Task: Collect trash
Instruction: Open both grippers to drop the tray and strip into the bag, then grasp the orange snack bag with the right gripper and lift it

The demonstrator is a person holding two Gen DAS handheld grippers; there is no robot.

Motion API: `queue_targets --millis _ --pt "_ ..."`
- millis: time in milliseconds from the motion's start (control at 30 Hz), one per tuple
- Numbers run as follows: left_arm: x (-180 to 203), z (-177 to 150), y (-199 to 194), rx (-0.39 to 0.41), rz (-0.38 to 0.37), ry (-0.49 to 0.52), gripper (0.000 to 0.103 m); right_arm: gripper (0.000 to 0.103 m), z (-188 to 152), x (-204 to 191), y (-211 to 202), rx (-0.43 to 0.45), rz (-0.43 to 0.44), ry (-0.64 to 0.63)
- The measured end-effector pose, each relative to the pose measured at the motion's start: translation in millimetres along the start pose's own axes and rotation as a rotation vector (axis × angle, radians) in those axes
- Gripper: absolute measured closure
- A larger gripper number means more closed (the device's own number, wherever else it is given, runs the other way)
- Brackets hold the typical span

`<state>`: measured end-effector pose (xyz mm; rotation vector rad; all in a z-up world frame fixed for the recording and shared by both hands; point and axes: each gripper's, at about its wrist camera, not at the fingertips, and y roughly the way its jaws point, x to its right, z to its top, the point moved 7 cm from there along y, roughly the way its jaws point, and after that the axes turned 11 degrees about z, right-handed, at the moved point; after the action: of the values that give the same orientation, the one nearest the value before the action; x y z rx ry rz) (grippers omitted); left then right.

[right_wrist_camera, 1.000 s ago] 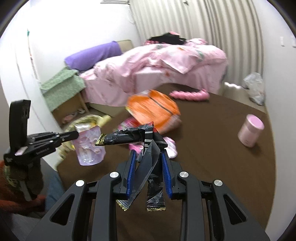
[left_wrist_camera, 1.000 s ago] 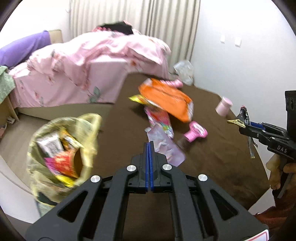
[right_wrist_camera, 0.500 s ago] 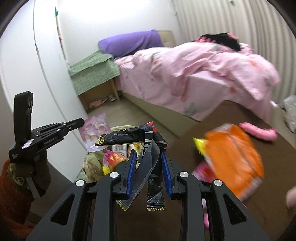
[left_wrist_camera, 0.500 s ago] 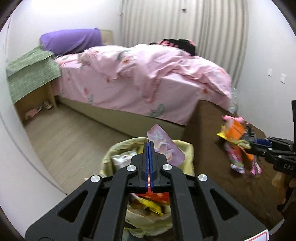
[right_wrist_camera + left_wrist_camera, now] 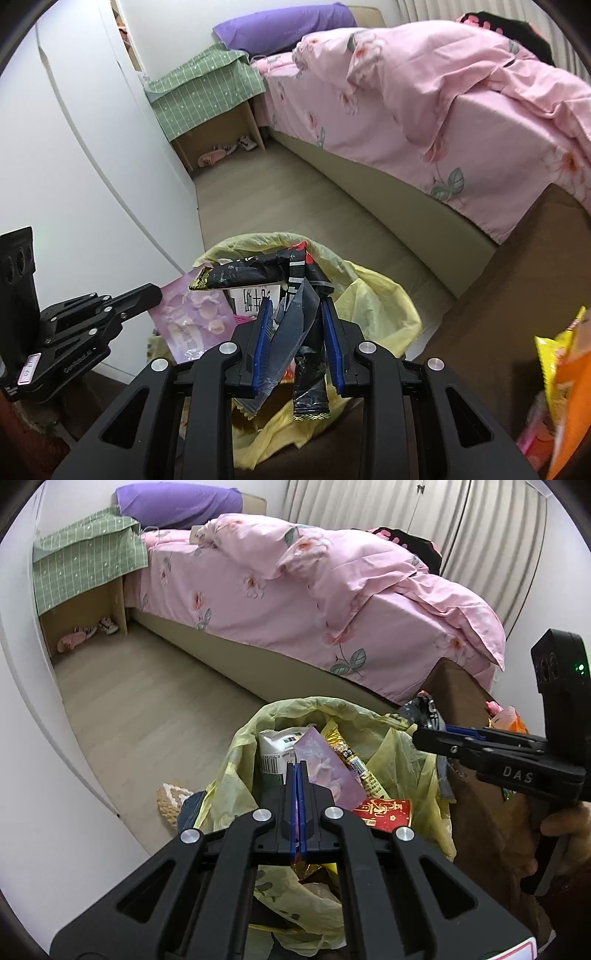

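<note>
Both grippers hang over the yellow bag (image 5: 402,753): the left gripper (image 5: 297,771), clamped on a pink pouch (image 5: 325,771) slanting toward 1 o'clock, is nearer its mouth, while the right gripper (image 5: 295,314) pinches black wrappers (image 5: 306,321) at the bag's 3 o'clock rim.

A home bedroom is showing here: a bed under a rumpled pink floral duvet (image 5: 332,590), a purple pillow (image 5: 177,502) lying at its head, pleated pale curtains (image 5: 461,528) hanging behind, light wood-look flooring (image 5: 280,199) running alongside.
</note>
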<state>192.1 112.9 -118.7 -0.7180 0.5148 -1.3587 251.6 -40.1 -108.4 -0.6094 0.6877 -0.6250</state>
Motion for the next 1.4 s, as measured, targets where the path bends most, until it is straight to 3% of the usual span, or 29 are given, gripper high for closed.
queue_targets --millis 100,167,333,633,833,933,1000,1067,1200,1333,1400 --pt "-2.7 1.0 0.0 -0.014 -0.014 -0.027 0.098 0.074 -2.1 1.9 6.5 -0.013 0.023 0.018" --pt "-3.1 4.3 -4.5 -0.004 -0.034 -0.049 0.084 0.066 -4.8 1.8 6.0 -0.01 0.019 0.017" --pt "1.0 15.5 -20.2 0.051 -0.044 -0.057 0.068 0.056 -7.5 -0.5 -1.7 0.004 0.046 0.005" --pt "22.9 16.8 -35.1 0.062 -0.06 -0.001 0.064 0.055 -20.0 16.6 -61.8 0.117 0.005 0.039" --pt "58.8 8.3 -38.2 0.049 -0.098 0.069 0.063 0.055 -36.8 51.1 -134.5 0.238 -0.112 0.064" --pt "89.7 1.2 -40.5 0.046 -0.147 0.131 0.063 0.053 -48.7 71.1 -171.7 0.295 -0.142 0.098" --pt "110.1 -2.5 -42.0 0.041 -0.195 0.167 0.063 0.044 -60.3 86.7 -196.9 0.346 -0.146 0.127" --pt "127.3 -7.5 -42.1 0.026 -0.244 0.187 0.062 0.044 -71.9 101.6 -214.4 0.372 -0.166 0.161" --pt "163.0 -19.3 -40.4 0.008 -0.308 0.22 0.058 0.036 -92.8 127.3 -232.7 0.349 -0.228 0.19" --pt "191.9 -32.3 -35.9 -0.018 -0.343 0.263 0.057 0.035 -105.3 146.3 -229.7 0.267 -0.158 0.194" --pt "200.4 -37.6 -34.2 -0.03 -0.346 0.273 0.057 0.035 -103.5 153.1 -229.5 0.247 -0.208 0.169"
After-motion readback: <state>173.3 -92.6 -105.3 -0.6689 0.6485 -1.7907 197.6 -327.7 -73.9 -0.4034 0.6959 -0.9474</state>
